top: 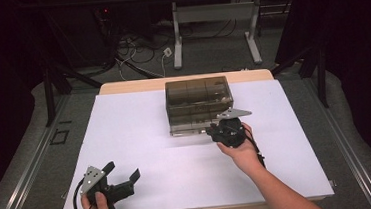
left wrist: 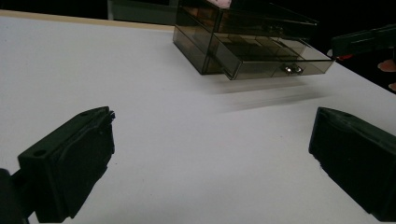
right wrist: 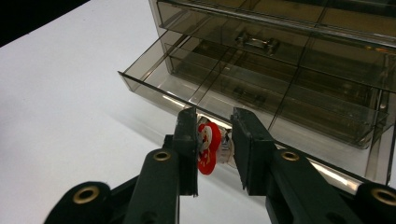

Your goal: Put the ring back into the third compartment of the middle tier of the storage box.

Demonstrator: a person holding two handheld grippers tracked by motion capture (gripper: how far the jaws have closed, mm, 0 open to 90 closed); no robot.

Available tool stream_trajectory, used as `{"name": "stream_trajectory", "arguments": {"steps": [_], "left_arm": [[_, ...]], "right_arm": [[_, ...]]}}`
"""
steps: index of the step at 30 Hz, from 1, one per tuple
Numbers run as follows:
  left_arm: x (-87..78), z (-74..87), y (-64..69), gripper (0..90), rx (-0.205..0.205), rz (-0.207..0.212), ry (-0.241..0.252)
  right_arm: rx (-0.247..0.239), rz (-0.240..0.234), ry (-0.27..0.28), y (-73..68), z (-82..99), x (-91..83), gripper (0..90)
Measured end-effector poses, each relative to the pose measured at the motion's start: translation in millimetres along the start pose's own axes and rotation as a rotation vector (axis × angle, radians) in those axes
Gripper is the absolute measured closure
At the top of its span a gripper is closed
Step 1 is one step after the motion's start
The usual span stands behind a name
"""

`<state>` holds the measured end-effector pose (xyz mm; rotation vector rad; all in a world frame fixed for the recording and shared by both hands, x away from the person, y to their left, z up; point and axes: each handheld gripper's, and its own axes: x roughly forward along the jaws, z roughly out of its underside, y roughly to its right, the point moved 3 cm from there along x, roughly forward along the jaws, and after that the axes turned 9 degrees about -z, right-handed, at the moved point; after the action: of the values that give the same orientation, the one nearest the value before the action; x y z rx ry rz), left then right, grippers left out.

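A smoky clear drawer box (top: pixel 199 99) stands at the middle back of the white table. Its lowest drawer (right wrist: pixel 261 95) is pulled out, with empty divided compartments and a metal knob (left wrist: pixel 292 69) on its front. My right gripper (right wrist: pixel 214 135) sits just in front of that drawer's front wall, shut on a small red and white object (right wrist: pixel 208 147). From above, the right gripper (top: pixel 214 130) is at the box's front right corner. My left gripper (top: pixel 123 170) rests at the table's front left, open with nothing between its jaws (left wrist: pixel 215 126).
The white table top (top: pixel 141 138) is bare to the left of and in front of the box. A closed upper drawer with a metal handle (right wrist: pixel 257 43) sits above the open one. Beyond the table lie cables and a desk frame (top: pixel 215 27) on the floor.
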<state>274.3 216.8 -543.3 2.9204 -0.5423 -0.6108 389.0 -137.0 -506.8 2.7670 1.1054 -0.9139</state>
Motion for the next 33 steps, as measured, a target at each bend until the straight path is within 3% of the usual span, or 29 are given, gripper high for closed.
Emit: {"name": "stream_trajectory", "arguments": {"steps": [21,33], "left_arm": [[0.0,0.0,-0.2,0.4,-0.002,0.001,0.001],[0.2,0.1,-0.3,0.4,-0.002,0.001,0.000]], "right_arm": [[0.049,0.080,0.007,25.1,-13.5,6.4,72.6],[0.046,0.121,0.008,34.9,-17.3,12.7,72.6]]}}
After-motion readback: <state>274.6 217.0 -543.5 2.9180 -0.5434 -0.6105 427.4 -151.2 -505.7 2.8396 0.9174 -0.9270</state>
